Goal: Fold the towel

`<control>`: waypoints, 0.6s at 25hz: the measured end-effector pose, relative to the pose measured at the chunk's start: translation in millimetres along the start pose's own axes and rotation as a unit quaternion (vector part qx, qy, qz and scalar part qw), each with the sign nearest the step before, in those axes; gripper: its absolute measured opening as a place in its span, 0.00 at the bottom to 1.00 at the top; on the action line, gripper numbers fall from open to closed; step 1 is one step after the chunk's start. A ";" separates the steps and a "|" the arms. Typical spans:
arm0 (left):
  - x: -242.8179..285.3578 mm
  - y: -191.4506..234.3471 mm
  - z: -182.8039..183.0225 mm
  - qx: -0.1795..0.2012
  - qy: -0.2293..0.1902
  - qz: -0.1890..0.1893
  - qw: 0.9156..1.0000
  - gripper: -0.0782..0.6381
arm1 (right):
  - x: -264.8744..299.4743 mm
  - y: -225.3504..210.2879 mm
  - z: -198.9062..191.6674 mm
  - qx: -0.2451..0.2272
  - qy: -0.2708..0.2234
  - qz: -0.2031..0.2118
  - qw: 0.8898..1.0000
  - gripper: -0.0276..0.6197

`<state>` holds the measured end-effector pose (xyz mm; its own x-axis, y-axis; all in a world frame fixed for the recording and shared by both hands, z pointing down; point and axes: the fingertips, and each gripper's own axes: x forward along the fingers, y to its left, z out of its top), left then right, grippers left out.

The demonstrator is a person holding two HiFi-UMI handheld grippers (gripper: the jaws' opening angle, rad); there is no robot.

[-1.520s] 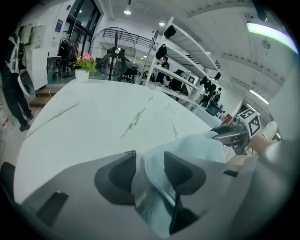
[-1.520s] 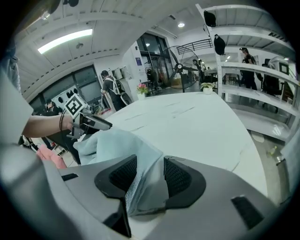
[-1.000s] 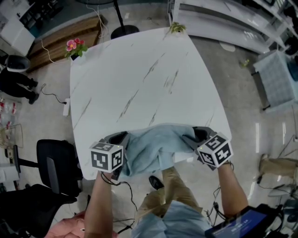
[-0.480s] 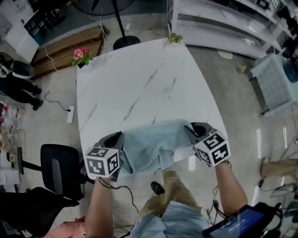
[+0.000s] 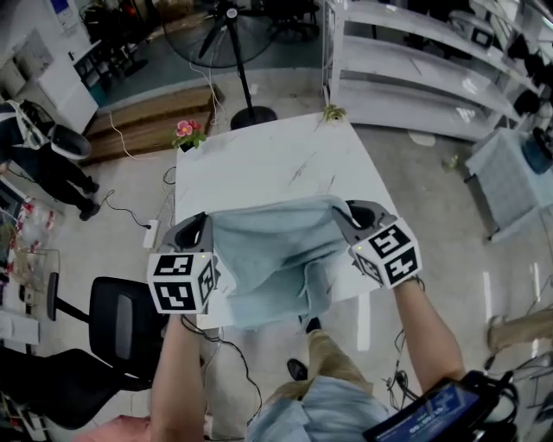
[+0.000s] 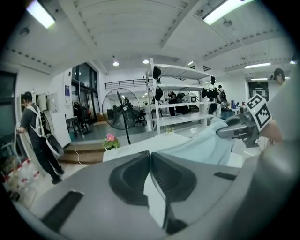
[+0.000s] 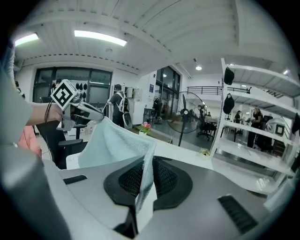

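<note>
**Towel raised by two corners, lower hem hard to place**

The towel (image 5: 268,259) hangs spread between the left gripper (image 5: 205,223) and the right gripper (image 5: 342,212), in front of the near half of the white counter (image 5: 259,160). It covers the counter's near edge, so the head view does not show whether the hanging hem touches the top. In that view the cloth also hides the tips of both grippers.

The left gripper view shows its fingers (image 6: 129,178) pressed together. The corner of cloth between them is hard to make out there, no more than a pale sliver, but the towel shows just beyond them, stretching to the other gripper. The right gripper view is plainer: its fingers (image 7: 166,180) have just been closing and are clamped on a fold of towel that stands up between them. The person's body is cut off at the bottom of the head view, and a dark screen (image 5: 432,414) at the lower right is only partly in frame.

A second ago the towel lay bunched on the counter's near edge, with both grippers low beside it. Now both are raised and the cloth is drawn out nearly flat, with one loose fold drooping at its lower middle. More of the room shows beyond the counter: a standing fan (image 5: 229,26), and pink flowers (image 5: 184,131) at the counter's far left corner.
</note>
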<state>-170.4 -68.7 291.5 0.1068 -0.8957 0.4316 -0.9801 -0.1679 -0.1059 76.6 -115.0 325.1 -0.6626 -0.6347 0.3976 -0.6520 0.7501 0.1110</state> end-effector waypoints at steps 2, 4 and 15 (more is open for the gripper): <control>-6.7 11.8 18.2 0.008 -0.018 0.016 1.000 0.13 | 6.3 0.0 19.8 -0.016 -0.014 -0.002 1.000 0.09; -9.0 24.5 31.8 0.004 -0.032 0.030 0.999 0.13 | 13.9 -1.7 36.1 -0.026 -0.027 -0.001 0.999 0.09; 37.8 66.5 53.6 -0.023 -0.042 0.057 0.997 0.13 | 71.8 -38.2 86.1 -0.041 -0.057 -0.003 0.998 0.09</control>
<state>-222.6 -135.8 252.7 0.0057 -0.9396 0.3422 -0.9930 -0.0457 -0.1087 22.1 -205.3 271.0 -0.7001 -0.6521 0.2909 -0.6260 0.7565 0.1893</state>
